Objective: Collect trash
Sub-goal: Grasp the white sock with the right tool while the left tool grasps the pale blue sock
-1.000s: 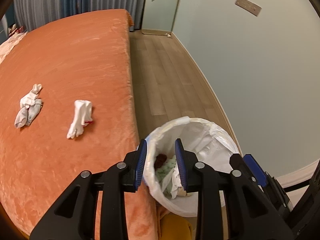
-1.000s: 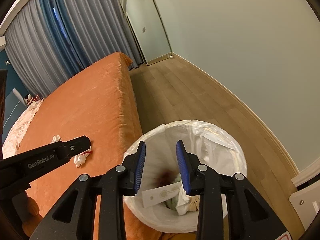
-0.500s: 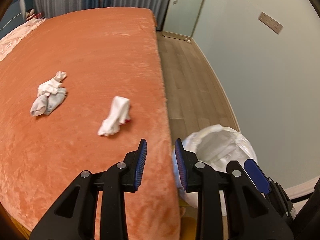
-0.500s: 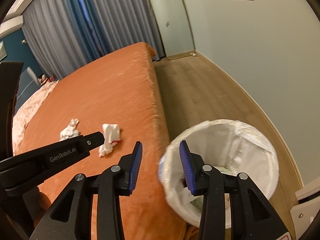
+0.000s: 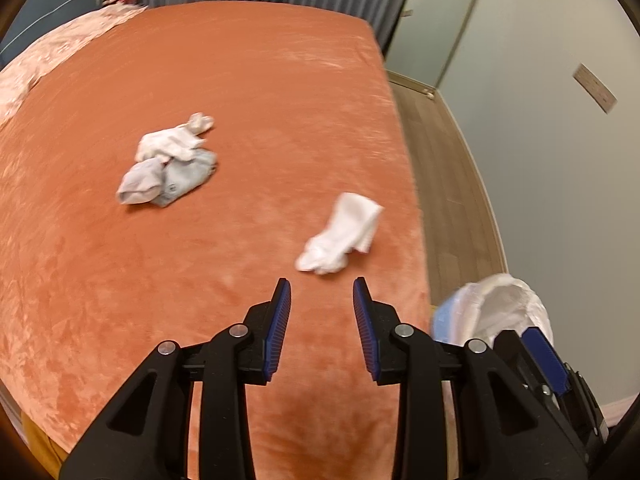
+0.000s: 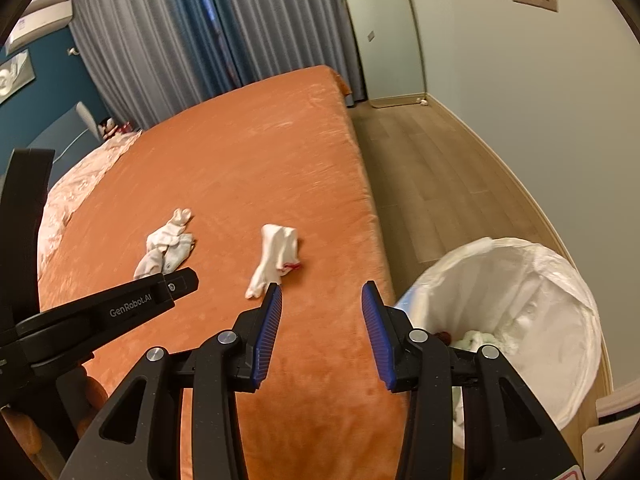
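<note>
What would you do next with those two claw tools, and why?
Probably ease the left gripper forward and down onto the single white sock lying just ahead of its tips near the bed's edge. Both sets of jaws are open and hold nothing, the right gripper too, and that sock lies nearer the lined bin than the sock pile.

Orange bed [image 6: 260,168] is filling the room, grey curtains [image 6: 168,52] are hanging behind (drawn shut), wood floor [image 6: 432,176] running alongside pale wall [image 6: 540,92].
</note>
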